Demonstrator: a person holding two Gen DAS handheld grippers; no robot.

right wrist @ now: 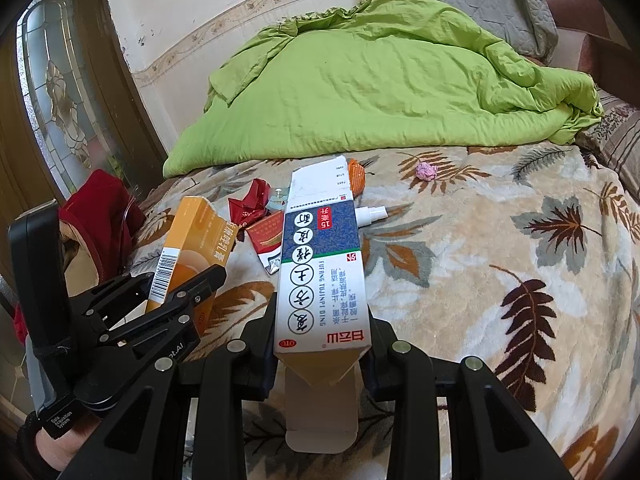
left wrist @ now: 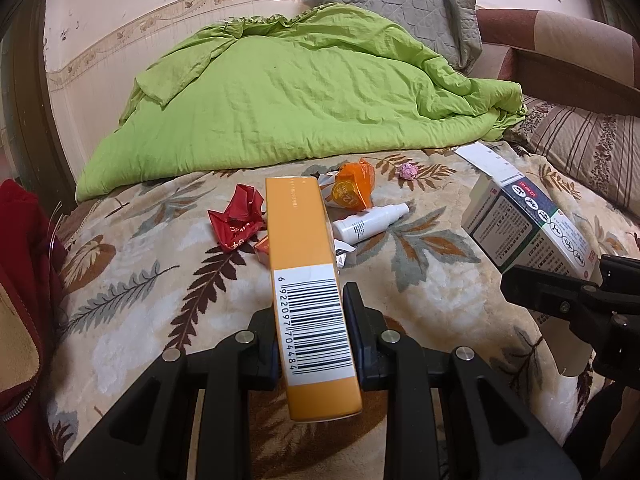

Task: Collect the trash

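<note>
Cartons fill both our claws: left gripper (left wrist: 312,336) clamps the orange carton (left wrist: 306,280), right gripper (right wrist: 322,344) the blue-and-white medicine box (right wrist: 320,276), above the leaf-print blanket (right wrist: 480,280).

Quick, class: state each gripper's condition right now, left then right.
Left gripper: closed on the orange carton, barcode side up.
Right gripper: closed on the blue-and-white medicine box, end flaps open.

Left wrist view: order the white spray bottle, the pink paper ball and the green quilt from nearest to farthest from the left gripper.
From the left gripper, which is shut on the orange box:
1. White spray bottle, lying just right of the box.
2. Pink paper ball, farther back, right.
3. Green quilt, heaped at the back of the bed.
</note>
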